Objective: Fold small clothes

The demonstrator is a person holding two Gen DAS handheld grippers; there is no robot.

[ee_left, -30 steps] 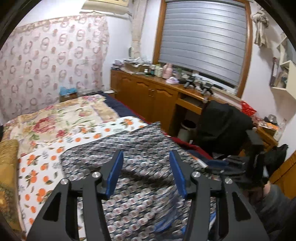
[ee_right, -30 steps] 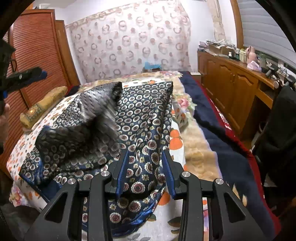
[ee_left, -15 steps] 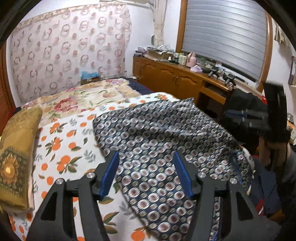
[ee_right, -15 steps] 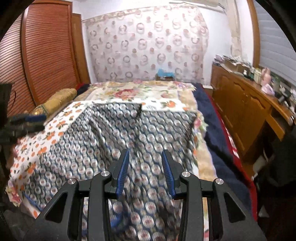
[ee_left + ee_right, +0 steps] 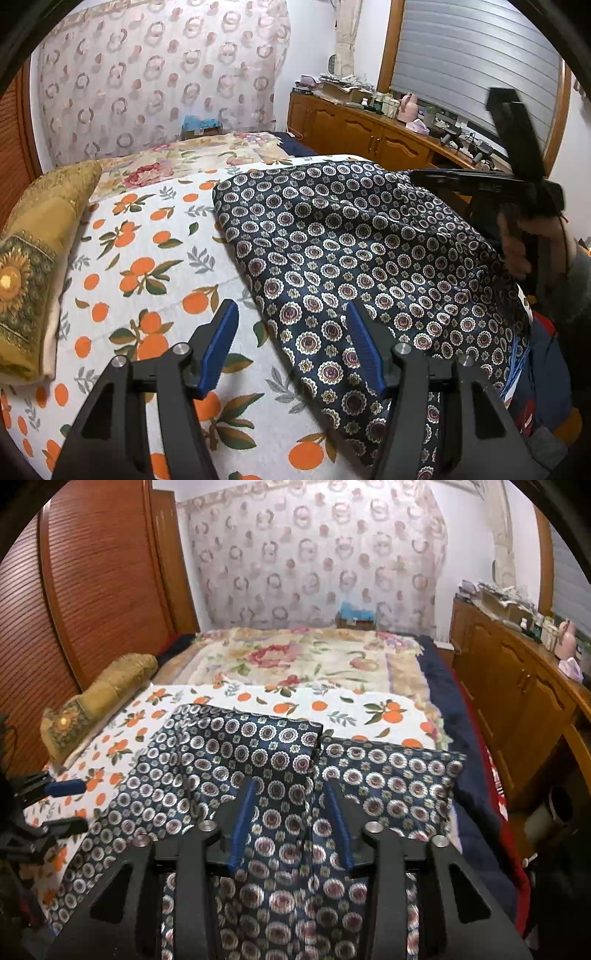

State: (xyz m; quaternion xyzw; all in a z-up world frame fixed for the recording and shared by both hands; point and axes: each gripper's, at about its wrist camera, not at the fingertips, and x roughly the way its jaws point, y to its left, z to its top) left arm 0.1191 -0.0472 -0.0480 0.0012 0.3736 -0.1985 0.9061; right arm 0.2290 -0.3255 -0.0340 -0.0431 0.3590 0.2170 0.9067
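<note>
A dark blue garment with white ring medallions (image 5: 351, 251) lies spread on the bed; in the right wrist view (image 5: 280, 753) it shows two leg-like halves with a slit between. My left gripper (image 5: 291, 314) is open and empty, over the garment's left edge and the orange-print sheet. My right gripper (image 5: 290, 790) is open and empty, just above the garment's middle; it also shows in the left wrist view (image 5: 480, 181) above the garment's right side. The left gripper appears at the left edge of the right wrist view (image 5: 55, 805).
The bed has an orange-print sheet (image 5: 140, 258) and a floral blanket (image 5: 295, 661) further back. A gold bolster pillow (image 5: 33, 251) lies along the left side. A wooden dresser (image 5: 517, 686) runs along the right, a wooden wardrobe (image 5: 92, 590) on the left.
The garment, bunched and lifted a second ago, now lies spread flat on the bed. Both grippers have pulled back and stay open; the left gripper has shifted left over the sheet.
</note>
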